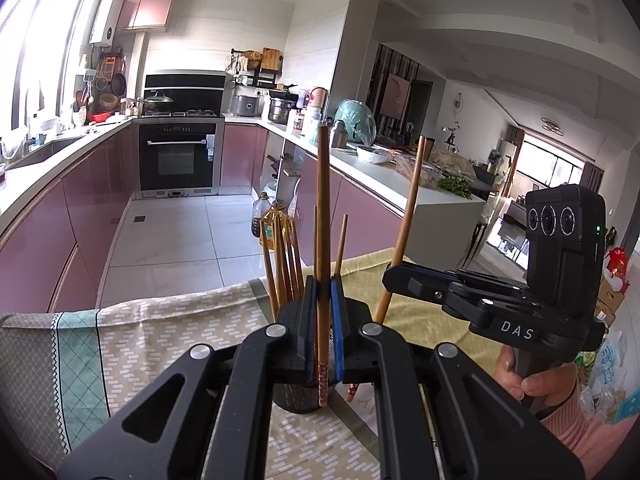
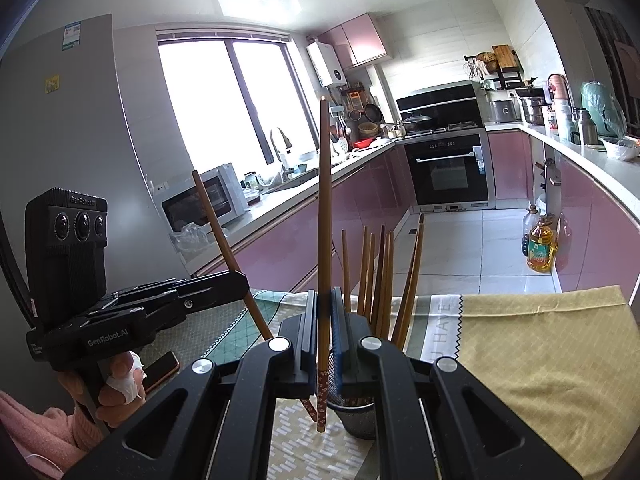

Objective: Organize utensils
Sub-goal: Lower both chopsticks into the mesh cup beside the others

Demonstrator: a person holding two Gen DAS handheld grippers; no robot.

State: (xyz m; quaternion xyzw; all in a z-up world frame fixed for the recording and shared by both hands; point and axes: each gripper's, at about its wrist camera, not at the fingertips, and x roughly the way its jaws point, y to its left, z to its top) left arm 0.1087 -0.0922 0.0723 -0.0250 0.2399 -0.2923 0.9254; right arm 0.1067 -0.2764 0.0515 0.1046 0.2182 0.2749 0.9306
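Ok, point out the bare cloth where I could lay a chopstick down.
Free: the yellow cloth right of the mesh holder, out to the table edge. Crowded: around the holder, where both hand-held grippers, left and right, each pinch a chopstick, and a phone lies at left.

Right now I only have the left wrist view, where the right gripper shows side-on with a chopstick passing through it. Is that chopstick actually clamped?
Observer: Yes. In the right wrist view the right gripper is shut on the chopstick, which stands nearly upright between its blue pads.
Operator: Is its patterned lower end inside the holder?
Observer: No. That end hangs just left of the mesh holder, outside its rim.
Operator: Is there anything on the table that my view misses?
Observer: A phone lies on the tablecloth beside the left hand.
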